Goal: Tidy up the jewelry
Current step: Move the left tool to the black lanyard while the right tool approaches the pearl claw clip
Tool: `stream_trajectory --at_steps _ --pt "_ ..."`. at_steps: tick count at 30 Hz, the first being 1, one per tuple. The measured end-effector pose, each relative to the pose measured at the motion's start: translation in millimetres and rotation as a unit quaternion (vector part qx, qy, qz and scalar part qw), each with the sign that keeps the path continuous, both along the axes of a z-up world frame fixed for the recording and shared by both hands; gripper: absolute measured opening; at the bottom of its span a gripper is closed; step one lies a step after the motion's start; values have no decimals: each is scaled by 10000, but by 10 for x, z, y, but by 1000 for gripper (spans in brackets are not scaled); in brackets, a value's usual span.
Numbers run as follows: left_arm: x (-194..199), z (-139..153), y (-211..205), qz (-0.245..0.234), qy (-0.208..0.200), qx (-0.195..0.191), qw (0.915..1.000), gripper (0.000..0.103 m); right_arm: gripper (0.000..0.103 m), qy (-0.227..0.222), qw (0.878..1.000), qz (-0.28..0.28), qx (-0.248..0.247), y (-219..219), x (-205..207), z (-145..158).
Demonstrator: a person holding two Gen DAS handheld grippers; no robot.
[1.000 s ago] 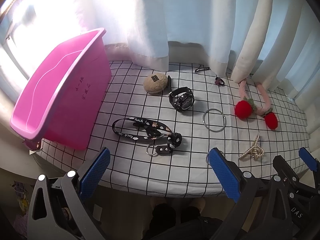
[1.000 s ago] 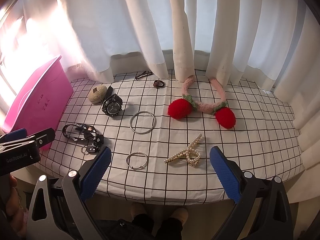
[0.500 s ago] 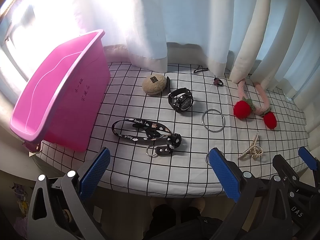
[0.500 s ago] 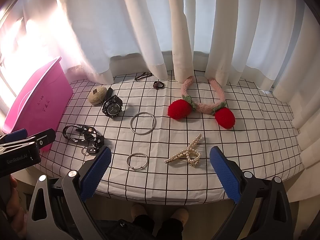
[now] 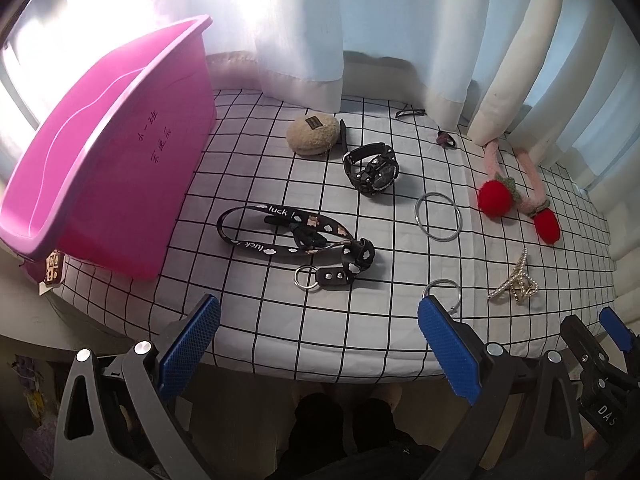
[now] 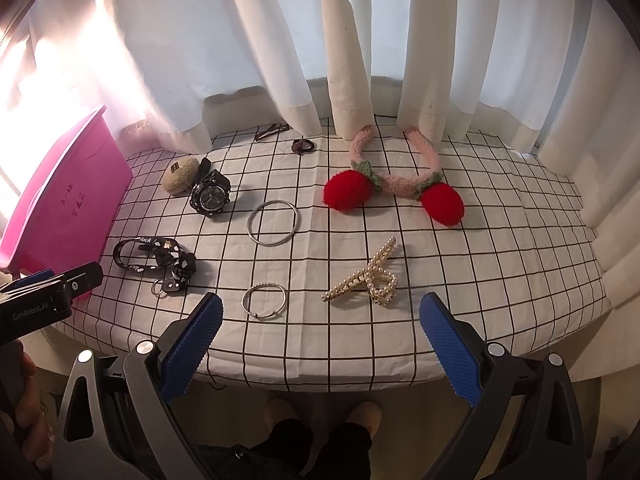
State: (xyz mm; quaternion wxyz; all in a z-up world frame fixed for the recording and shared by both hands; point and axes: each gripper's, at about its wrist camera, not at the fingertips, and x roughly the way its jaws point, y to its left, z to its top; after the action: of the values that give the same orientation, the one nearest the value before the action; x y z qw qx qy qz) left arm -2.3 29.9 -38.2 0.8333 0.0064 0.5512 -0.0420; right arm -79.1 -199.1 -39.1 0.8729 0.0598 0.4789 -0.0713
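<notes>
Little changes over the last second: both views just drift slightly. Left hand-held gripper (image 5: pixel 318 346) and right hand-held gripper (image 6: pixel 320 344) stay spread, empty, near the counter (image 6: pixel 500 280) edge. Pearl clip (image 6: pixel 366 280), small ring (image 6: pixel 264 300), lanyard (image 5: pixel 296 236) lie untouched; pink bin (image 5: pixel 100 160) left. Sorting not started.

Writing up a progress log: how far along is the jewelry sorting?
Barely begun. Nothing looks done: the pink bin shows no jewelry inside. Nothing is in hand: the left tool and right tool are open, short of the table. Left to move: watch, large bangle, small bracelet, pearl clip, lanyard, cherry headband.
</notes>
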Motion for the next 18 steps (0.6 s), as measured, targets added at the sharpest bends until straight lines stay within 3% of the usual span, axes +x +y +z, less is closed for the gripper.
stream_trajectory --at_steps 4,9,18 --pt "35 -260 249 187 180 -153 9995 97 94 164 9993 -312 89 -108 -112 -228" --pt "80 -461 438 228 85 -119 9996 97 94 276 9972 -682 161 -237 -203 -502" --pt "175 -829 309 119 96 -163 9998 97 94 249 9958 -872 -155 -545 -119 -753"
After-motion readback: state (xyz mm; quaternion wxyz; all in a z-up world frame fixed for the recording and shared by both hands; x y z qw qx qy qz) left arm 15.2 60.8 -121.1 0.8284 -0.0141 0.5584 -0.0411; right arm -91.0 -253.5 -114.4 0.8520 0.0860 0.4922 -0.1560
